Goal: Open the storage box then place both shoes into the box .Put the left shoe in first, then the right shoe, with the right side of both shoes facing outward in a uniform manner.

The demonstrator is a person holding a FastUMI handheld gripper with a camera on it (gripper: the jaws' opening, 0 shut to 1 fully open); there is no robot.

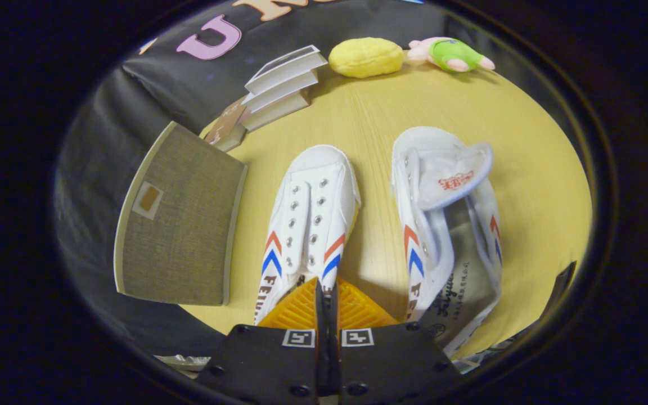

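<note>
- The near shoe (pixel 311 216) lies on the table (pixel 532 163) with its heel end hidden behind the fingers; whether they pinch its rim is hard to tell.
- The gripper (pixel 327 304) has its fingers pressed together, no gap showing.
- The second shoe (pixel 445 225) lies just right of it, tongue folded back.
- The storage box (pixel 180 225) stands left of the shoes, lid on.
- Books (pixel 282 84) and two soft toys (pixel 366 56) sit beyond.
</note>
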